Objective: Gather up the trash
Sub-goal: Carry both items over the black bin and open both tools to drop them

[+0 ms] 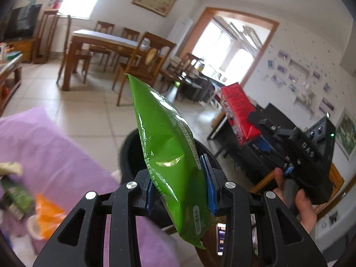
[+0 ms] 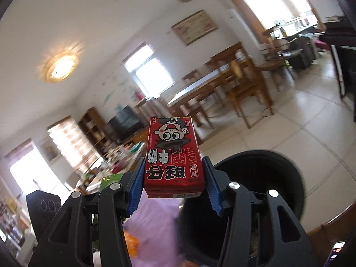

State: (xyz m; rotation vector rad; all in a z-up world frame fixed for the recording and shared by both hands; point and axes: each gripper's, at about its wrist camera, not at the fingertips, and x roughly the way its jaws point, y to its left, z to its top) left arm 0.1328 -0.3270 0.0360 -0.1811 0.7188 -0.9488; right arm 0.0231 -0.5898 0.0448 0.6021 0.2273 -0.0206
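My left gripper (image 1: 181,187) is shut on a green drink-powder packet (image 1: 164,138) and holds it upright above a black round bin (image 1: 128,153). My right gripper (image 2: 175,184) is shut on a red milk carton (image 2: 172,153) and holds it in the air beside the same bin (image 2: 289,178). In the left wrist view the right gripper (image 1: 255,131) shows at the right with the red carton (image 1: 238,109) in it, a hand on its handle. Other trash lies on the purple cloth (image 1: 44,151): an orange wrapper (image 1: 46,211) and a green packet (image 1: 17,198).
A wooden dining table with chairs (image 1: 104,42) stands across the tiled floor. A TV (image 1: 21,21) on a cabinet is at the far left. A black piano (image 1: 278,120) is by the right wall. A phone (image 1: 220,235) lies on the table edge near the bin.
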